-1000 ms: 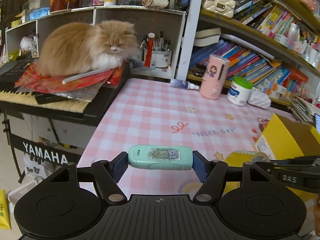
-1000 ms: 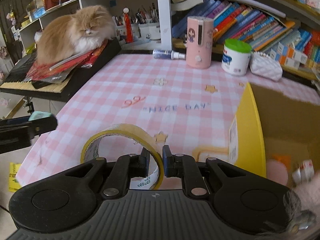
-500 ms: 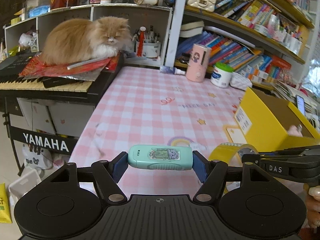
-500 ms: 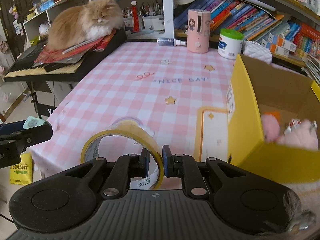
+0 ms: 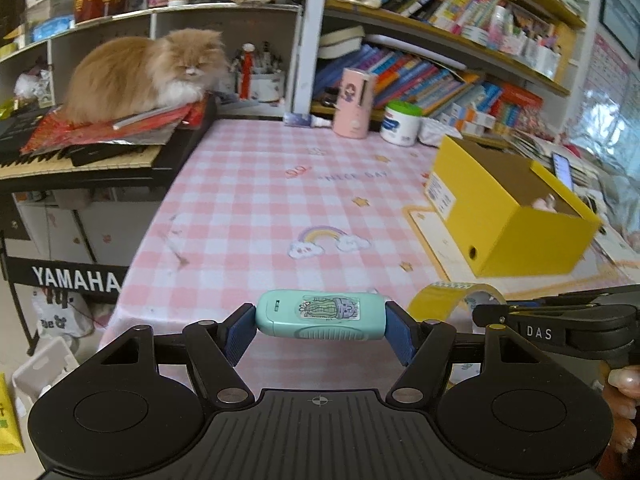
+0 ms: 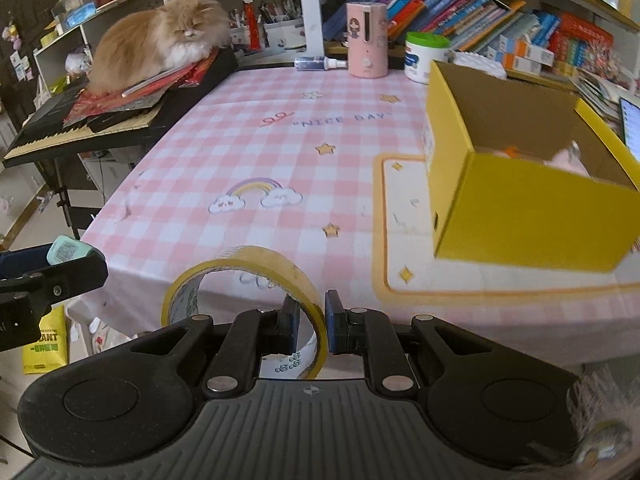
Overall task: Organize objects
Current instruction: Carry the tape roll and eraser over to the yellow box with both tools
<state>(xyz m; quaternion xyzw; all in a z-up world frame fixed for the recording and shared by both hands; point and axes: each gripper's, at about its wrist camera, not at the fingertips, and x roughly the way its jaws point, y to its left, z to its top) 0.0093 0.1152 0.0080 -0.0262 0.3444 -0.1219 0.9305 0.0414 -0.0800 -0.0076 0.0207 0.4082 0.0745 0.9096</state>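
Left tongs [image 5: 320, 330] gripping mint case [image 5: 320, 314], right tongs [image 6: 312, 322] pinching tape roll [image 6: 244, 280]

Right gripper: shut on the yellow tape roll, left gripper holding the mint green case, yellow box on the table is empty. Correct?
Not quite. The yellow box is not empty: the right wrist view shows pink soft items inside it. The rest holds: the right gripper is shut on the yellow tape roll, and the left gripper holds the mint green case.
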